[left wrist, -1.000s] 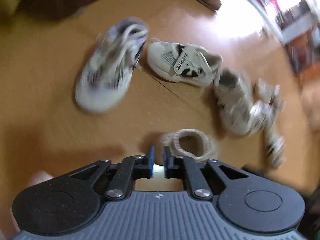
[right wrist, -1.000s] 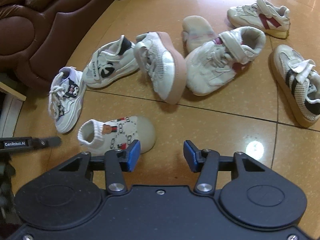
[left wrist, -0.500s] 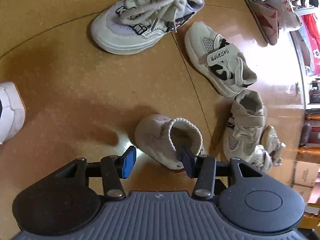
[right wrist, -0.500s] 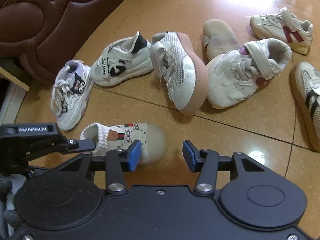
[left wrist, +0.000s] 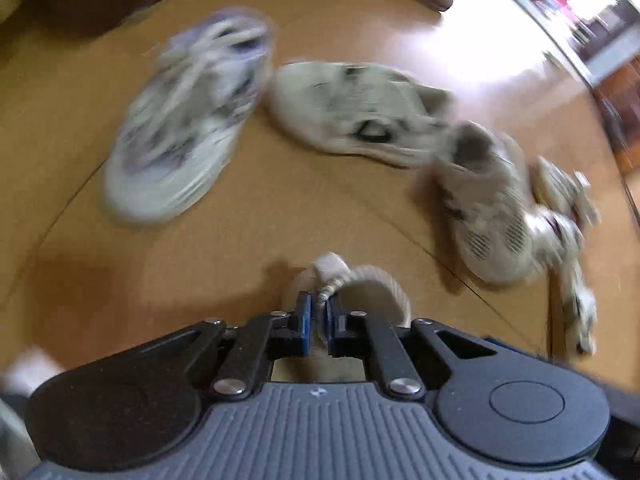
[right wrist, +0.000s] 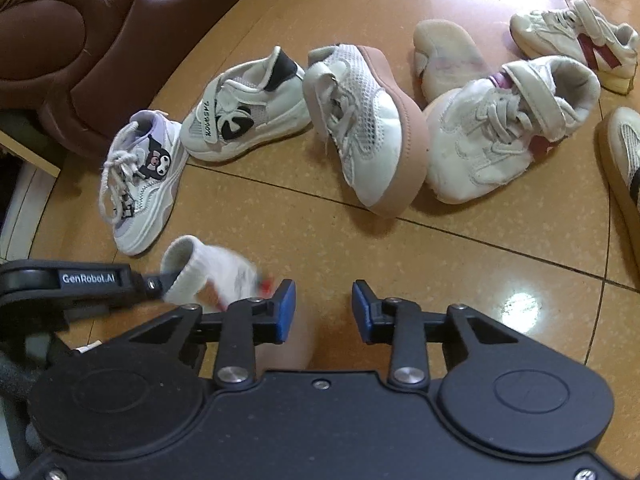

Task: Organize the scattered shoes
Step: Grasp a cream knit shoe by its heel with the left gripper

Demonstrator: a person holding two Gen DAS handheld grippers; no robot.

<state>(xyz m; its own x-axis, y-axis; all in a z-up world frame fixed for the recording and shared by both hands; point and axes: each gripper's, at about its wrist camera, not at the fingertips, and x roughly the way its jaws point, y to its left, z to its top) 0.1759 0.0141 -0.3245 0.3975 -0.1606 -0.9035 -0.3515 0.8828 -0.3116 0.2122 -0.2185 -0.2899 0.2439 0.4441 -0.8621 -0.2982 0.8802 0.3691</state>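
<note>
Fingers of your left gripper (left wrist: 318,312) are clamped on the knitted cuff of the sock shoe (left wrist: 360,284); the blue pads are almost together with a fold of the ribbed collar pinched between them. That shoe sits low in the left wrist view, right at the fingertips, just above the tan floor (left wrist: 240,232). In the right wrist view it is blurred, at lower left, with the left gripper's arm reaching in from the left edge onto its collar.

Your right gripper (right wrist: 324,308) has its fingers apart and closing. Nothing is between them, only bare floor. The sock shoe is just left of its left finger; whether they touch you cannot tell.

Outward from there, right wrist view:
- lavender lace-up sneaker (right wrist: 140,180) just beyond the sock shoe, upright, toe towards the camera
- white strap sneaker with black patches (right wrist: 244,112) beside it, heel to upper right
- mesh sneaker with a pink sole (right wrist: 360,128) tipped on its side, sole facing right
- white sneaker with a strap and laces (right wrist: 508,128) near that sole, touching or nearly so
- one shoe sole-up (right wrist: 448,56) behind those two
- sneaker with a red stripe (right wrist: 576,40) at upper right, well apart
- another shoe (right wrist: 624,168) cut off at the right edge

Brown sofa (right wrist: 80,32) fills the upper left. Left wrist view is heavily motion-blurred, so detail on the far shoes is unreadable there.
</note>
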